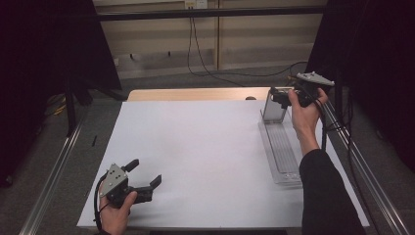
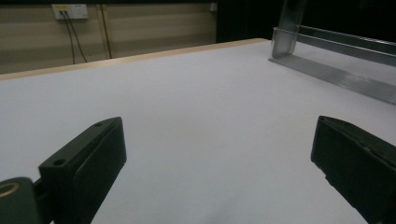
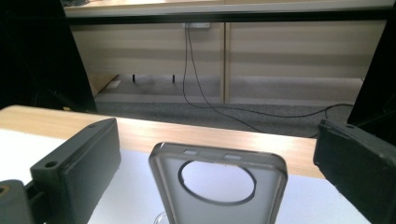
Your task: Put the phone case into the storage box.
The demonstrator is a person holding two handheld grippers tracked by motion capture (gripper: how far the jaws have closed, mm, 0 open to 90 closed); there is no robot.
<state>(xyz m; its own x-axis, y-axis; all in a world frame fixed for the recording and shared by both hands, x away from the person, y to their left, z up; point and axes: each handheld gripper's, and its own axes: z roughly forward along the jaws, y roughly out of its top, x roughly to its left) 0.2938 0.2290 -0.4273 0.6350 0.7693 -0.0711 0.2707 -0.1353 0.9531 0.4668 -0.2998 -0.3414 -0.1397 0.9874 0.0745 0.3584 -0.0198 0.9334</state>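
A translucent grey phone case (image 1: 274, 110) with a round camera hole stands upright at the far end of a long clear ribbed tray (image 1: 285, 159) on the right side of the white table. My right gripper (image 1: 277, 96) is at the case's top, open. In the right gripper view the case (image 3: 168, 196) rises between the two spread jaws of my right gripper (image 3: 217, 140), touching neither. My left gripper (image 1: 146, 171) rests open near the front left corner, nothing between its jaws. The left gripper (image 2: 215, 158) faces across the bare sheet, with the tray (image 2: 336, 77) far off to its right.
A white sheet (image 1: 195, 152) covers the table, and a strip of wood (image 1: 195, 94) shows at the far edge. Metal rails (image 1: 54, 171) run along both sides. Dark curtains stand left and right; cables trail on the floor behind the table.
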